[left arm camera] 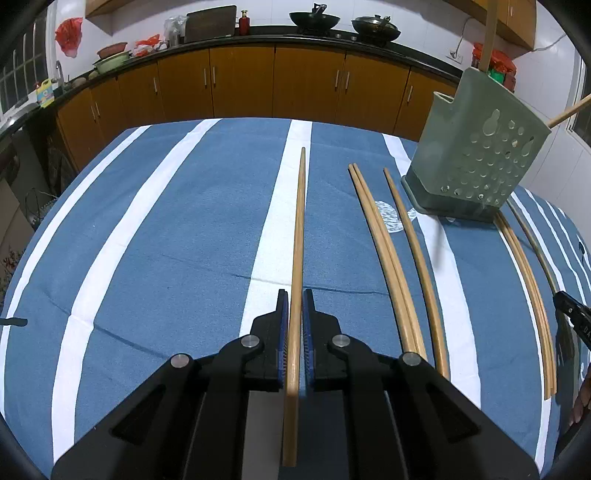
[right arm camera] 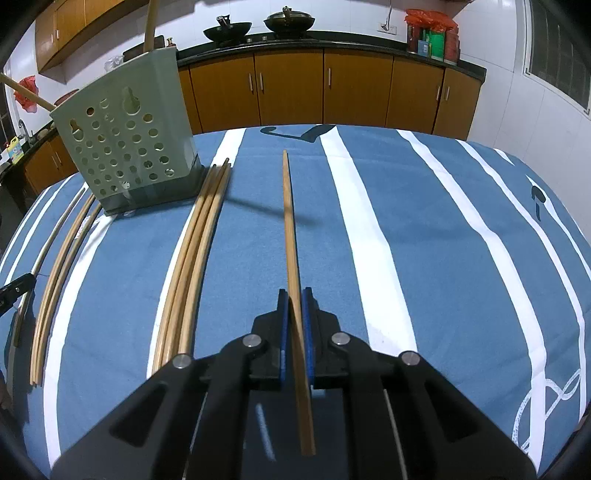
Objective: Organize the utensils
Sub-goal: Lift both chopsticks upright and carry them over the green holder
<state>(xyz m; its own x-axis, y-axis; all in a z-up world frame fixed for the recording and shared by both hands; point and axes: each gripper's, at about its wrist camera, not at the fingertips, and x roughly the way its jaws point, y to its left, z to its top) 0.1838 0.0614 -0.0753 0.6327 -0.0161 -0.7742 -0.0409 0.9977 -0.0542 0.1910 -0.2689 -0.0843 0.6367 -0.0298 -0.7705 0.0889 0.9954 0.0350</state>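
My left gripper [left arm camera: 294, 302] is shut on a wooden chopstick [left arm camera: 299, 229] that points forward over the blue striped tablecloth. My right gripper [right arm camera: 294, 301] is shut on another wooden chopstick [right arm camera: 290, 221], also pointing forward. A grey-green perforated utensil holder [left arm camera: 476, 147] stands far right in the left wrist view and far left in the right wrist view [right arm camera: 125, 136]; two chopsticks stick out of its top. Loose chopsticks [left arm camera: 384, 236] lie on the cloth beside the holder; in the right wrist view a bundle [right arm camera: 195, 251] lies left of my held chopstick.
The table has a blue cloth with white stripes [left arm camera: 177, 240]. Behind it runs a kitchen counter with orange cabinets [left arm camera: 277, 81] and woks [left arm camera: 314, 20]. More chopsticks [left arm camera: 532, 288] lie right of the holder. The other gripper's tip [left arm camera: 572, 310] shows at the right edge.
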